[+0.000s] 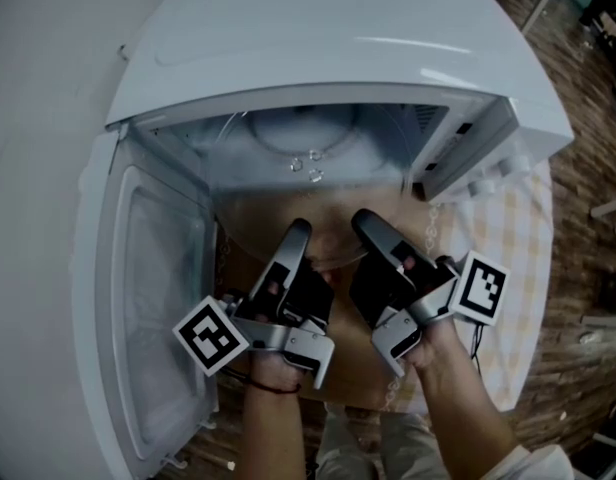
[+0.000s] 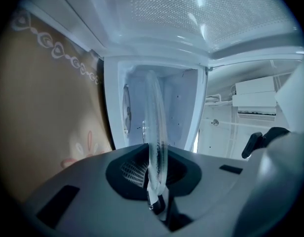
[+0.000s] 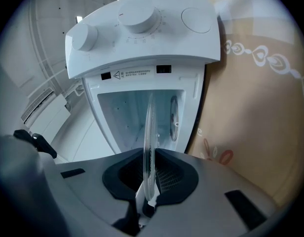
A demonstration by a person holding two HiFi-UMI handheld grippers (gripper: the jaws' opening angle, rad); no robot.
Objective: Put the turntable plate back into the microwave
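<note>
Left gripper (image 1: 298, 233) jaws pinched tight on the near rim of the glass turntable plate (image 1: 328, 240). Right gripper (image 1: 365, 220) clamped on the same rim, just beside the left one. Plate held roughly flat, clear of any surface, right at the mouth of the open microwave (image 1: 328, 48), not yet down in the cavity (image 1: 308, 143). Door (image 1: 153, 298) swung wide at left. Two knobs (image 3: 138, 18) on the control panel. Checked cloth (image 1: 513, 253) under the microwave.

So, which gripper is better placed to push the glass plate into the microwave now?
Neither clearly: left gripper and right gripper both clamp the glass plate by its rim before the open microwave. Probably both should push together; the right looks slightly nearer the cavity.
</note>
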